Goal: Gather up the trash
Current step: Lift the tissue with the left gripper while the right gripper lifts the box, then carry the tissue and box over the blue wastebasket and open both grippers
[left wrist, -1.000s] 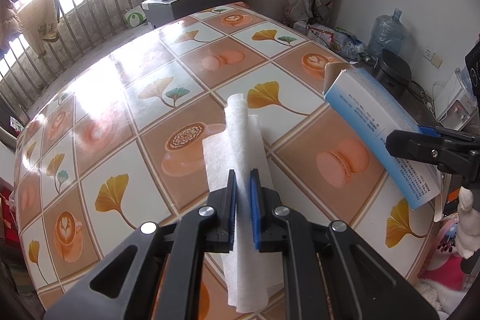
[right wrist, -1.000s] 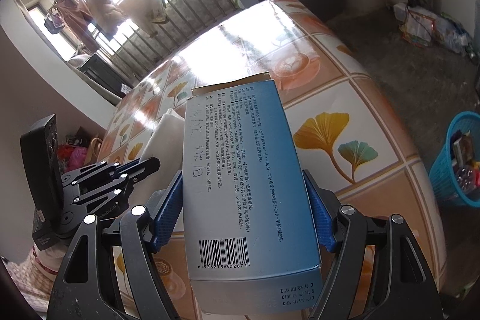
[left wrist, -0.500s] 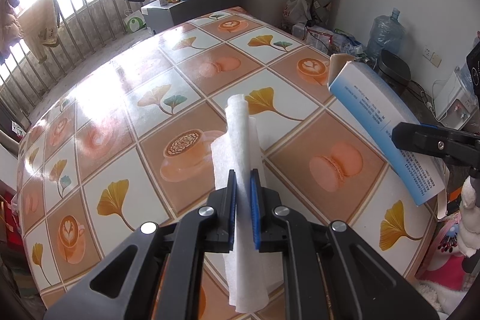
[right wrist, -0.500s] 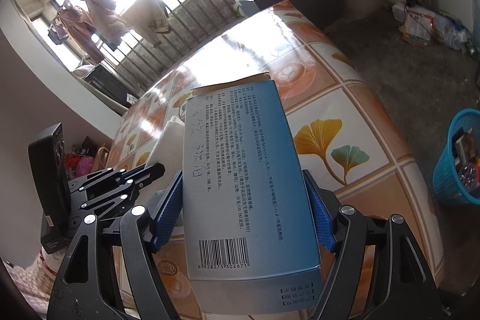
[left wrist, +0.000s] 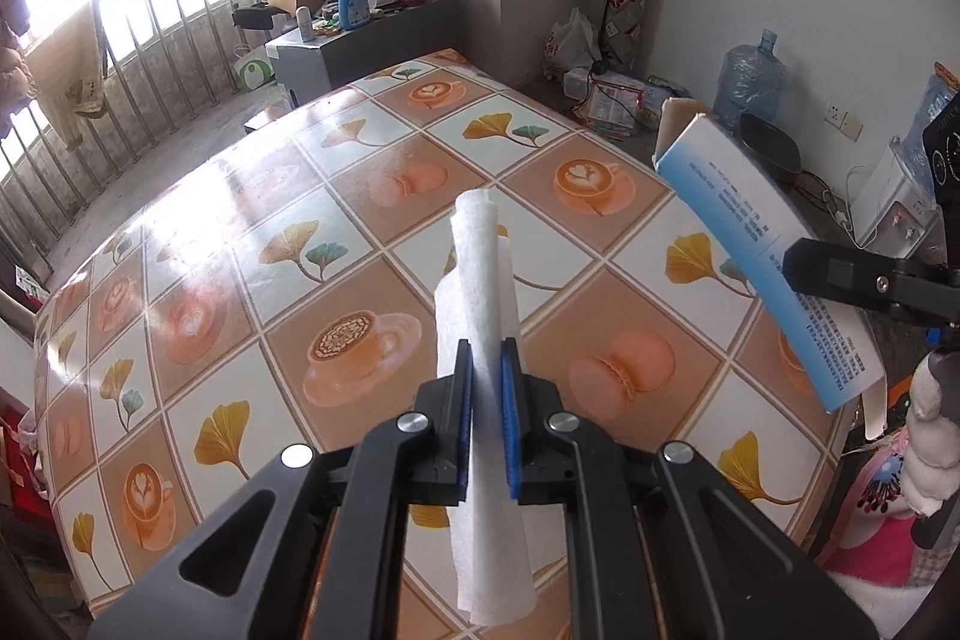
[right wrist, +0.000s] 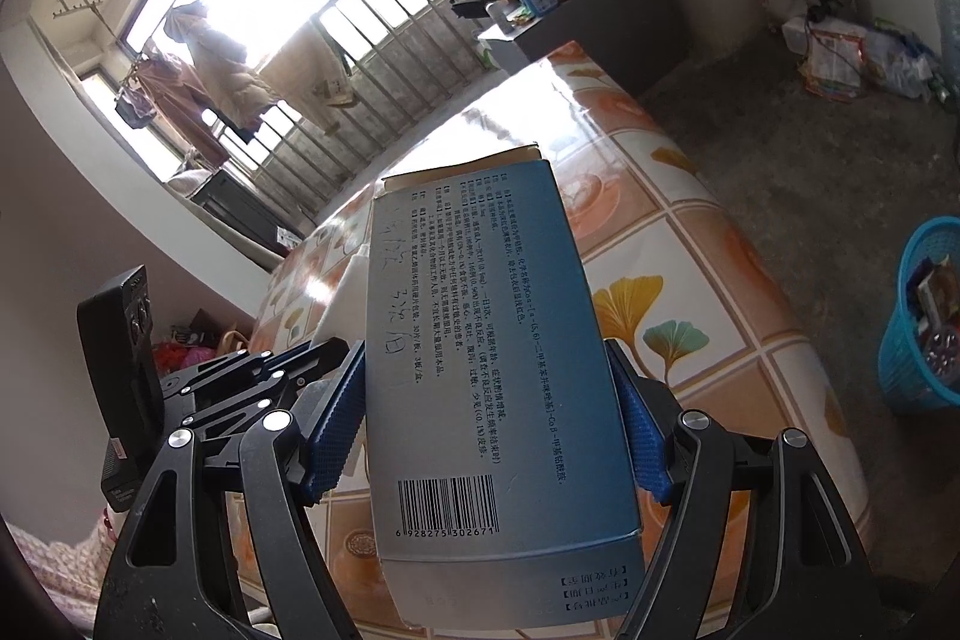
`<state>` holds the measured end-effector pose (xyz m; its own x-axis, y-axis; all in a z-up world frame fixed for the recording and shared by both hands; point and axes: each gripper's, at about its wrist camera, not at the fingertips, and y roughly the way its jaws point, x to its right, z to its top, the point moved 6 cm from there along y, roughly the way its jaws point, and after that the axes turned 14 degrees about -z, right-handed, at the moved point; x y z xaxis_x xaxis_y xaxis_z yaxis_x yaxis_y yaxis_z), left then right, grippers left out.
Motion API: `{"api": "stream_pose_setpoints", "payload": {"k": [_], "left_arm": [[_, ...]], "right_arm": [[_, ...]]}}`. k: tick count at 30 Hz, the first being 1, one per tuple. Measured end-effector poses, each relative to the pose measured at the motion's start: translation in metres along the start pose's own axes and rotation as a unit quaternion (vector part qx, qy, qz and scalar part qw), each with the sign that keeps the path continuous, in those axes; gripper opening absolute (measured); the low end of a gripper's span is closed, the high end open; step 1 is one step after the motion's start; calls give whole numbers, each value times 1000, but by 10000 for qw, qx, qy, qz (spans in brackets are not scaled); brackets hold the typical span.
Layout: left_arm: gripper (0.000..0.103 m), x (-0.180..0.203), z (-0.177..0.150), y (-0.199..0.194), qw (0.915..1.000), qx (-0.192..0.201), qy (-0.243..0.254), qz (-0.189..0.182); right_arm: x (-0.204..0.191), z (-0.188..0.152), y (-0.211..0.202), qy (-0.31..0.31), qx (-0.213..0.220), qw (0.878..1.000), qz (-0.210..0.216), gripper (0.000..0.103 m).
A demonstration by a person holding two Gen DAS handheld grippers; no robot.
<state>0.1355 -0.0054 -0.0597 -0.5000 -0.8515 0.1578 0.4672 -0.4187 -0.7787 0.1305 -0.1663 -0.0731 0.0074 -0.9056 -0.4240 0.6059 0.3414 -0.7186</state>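
My left gripper (left wrist: 486, 400) is shut on a folded white tissue (left wrist: 480, 268) and holds it up above the patterned table (left wrist: 252, 244). My right gripper (right wrist: 486, 430) is shut on a blue medicine box (right wrist: 480, 340) with an open far flap, held in the air over the table's edge. The box also shows in the left wrist view (left wrist: 756, 232), to the right of the tissue. The left gripper shows in the right wrist view (right wrist: 252, 370), low at the left. A blue trash basket (right wrist: 924, 316) with rubbish in it stands on the floor to the right of the table.
The table's right edge (right wrist: 798, 340) drops to a grey floor. A cluttered grey cabinet (left wrist: 360, 34) stands beyond the table by the barred window. Bags and a water bottle (left wrist: 750, 76) lie along the far wall.
Both grippers have risen and pulled back from the table, each keeping its hold. The table looks smaller and lower in both views.
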Motion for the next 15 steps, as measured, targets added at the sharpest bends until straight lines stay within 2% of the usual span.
{"api": "stream_pose_setpoints", "payload": {"k": [5,11,15], "left_arm": [[8,18,24,-4,9995,180,178,-202],[8,52,62,-1,9968,398,485,-502],[8,86,92,12,9926,451,700,-881]], "right_arm": [[16,11,-18,228,259,9994,58,70],[58,31,-50,783,740,9942,16,70],[97,42,-75,1234,1147,9854,-256,70]]}}
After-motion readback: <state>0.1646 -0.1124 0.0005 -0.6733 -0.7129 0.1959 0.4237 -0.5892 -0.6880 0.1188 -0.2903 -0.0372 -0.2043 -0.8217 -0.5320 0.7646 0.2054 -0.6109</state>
